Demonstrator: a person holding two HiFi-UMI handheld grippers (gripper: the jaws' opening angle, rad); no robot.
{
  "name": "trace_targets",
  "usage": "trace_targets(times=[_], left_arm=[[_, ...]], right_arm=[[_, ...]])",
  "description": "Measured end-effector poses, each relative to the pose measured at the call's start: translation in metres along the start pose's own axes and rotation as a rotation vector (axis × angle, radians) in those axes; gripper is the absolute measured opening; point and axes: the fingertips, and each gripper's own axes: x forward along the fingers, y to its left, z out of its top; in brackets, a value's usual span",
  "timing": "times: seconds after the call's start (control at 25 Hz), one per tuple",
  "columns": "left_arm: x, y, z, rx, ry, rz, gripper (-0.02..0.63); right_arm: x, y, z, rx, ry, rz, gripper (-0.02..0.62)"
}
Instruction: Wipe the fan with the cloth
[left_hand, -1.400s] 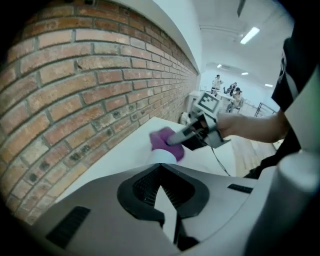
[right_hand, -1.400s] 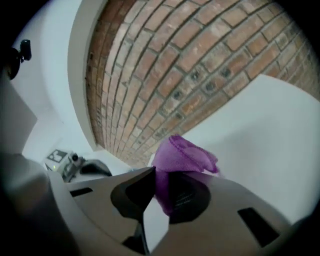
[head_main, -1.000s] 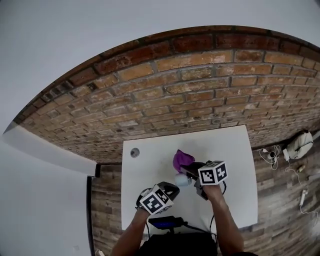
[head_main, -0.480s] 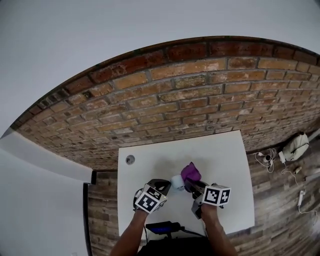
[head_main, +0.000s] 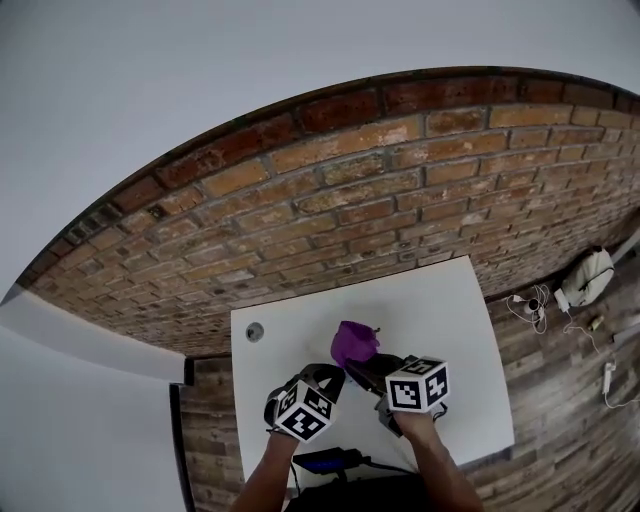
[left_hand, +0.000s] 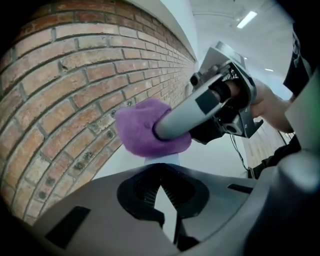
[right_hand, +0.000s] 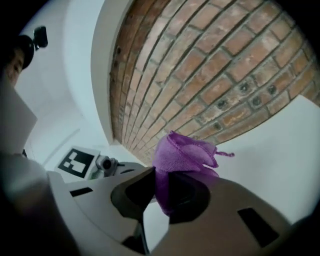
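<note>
Left jaws: my left gripper (left_hand: 161, 182) is closed, its tips together. A pale sliver that I take for the fan (left_hand: 162, 160) sits right at them, and I judge it pinched there.
Right jaws: my right gripper (right_hand: 159, 187) is clamped on a fold of the purple cloth (right_hand: 182, 152), which bunches out past the tips.
Fan's place: just ahead of my left tips and mostly hidden under the cloth. In the head view it does not show at all.
Over the table: both grippers are above the near half of the white table (head_main: 440, 310), a little toward its left edge.
Key relation: the cloth lies on top of the fan. My right gripper comes in from the right, across the line my left jaws point along.
Fan's long axis: I cannot tell, since too little of it shows.
Nearer hand: the left is at the fan itself, and the right reaches it only through the cloth.
Next move, as I judge it: rub the cloth across the fan while the left holds it steady.
</note>
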Motion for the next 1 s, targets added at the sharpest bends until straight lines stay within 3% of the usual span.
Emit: trace_targets(times=[0.08, 0.28, 0.44, 0.52, 0.64, 0.76, 0.88, 1.0], left_arm=[[0.001, -0.001, -0.002, 0.015, 0.019, -0.001, 0.000], [0.001, -0.002, -0.001, 0.044, 0.049, 0.000, 0.000], [0.000, -0.002, -0.003, 0.045, 0.057, 0.010, 0.000], [0.000, -0.003, -0.003, 0.043, 0.058, 0.007, 0.000], [0.000, -0.002, -0.002, 0.046, 0.060, 0.009, 0.000], [0.000, -0.001, -0.003, 0.037, 0.059, 0.010, 0.000], [-0.001, -0.002, -0.005, 0.029, 0.059, 0.005, 0.000], [0.000, -0.003, -0.003, 0.040, 0.064, 0.003, 0.000]], right_arm=[[0.010, -0.005, -0.013, 0.003, 0.041, 0.002, 0.055], [-0.002, -0.046, -0.016, 0.280, -0.161, 0.058, 0.055], [-0.006, -0.093, -0.049, 0.376, -0.091, -0.047, 0.055], [-0.013, -0.088, -0.043, 0.382, -0.112, -0.050, 0.055], [-0.017, -0.035, -0.004, 0.308, -0.166, 0.076, 0.055], [-0.003, 0.013, 0.002, 0.177, -0.085, 0.169, 0.055], [0.009, 0.010, -0.018, 0.122, -0.012, 0.133, 0.055], [0.003, -0.011, -0.019, 0.160, -0.056, 0.098, 0.055]])
